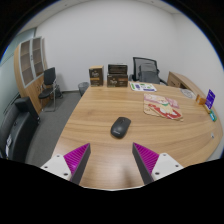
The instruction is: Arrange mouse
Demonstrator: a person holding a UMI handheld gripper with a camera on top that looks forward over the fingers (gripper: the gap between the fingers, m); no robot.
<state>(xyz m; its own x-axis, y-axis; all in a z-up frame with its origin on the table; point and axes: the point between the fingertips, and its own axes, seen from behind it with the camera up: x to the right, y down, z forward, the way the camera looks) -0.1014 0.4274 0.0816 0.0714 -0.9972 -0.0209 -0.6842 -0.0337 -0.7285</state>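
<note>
A dark grey computer mouse (120, 126) lies on the round wooden table (100, 110), a short way ahead of my fingers and about midway between their lines. My gripper (112, 160) is open, its two purple pads (76, 156) set wide apart above the bare wood near the table's front edge. Nothing is between the fingers. The mouse sits left of a patterned mouse mat (162, 106) and does not touch it.
Books and papers (143, 87) lie at the table's far side, with boxes (117, 74) standing behind them. Coloured items (209, 100) sit at the right edge. Office chairs (147, 69) stand beyond the table and one at the left (14, 130). A shelf unit (32, 62) lines the left wall.
</note>
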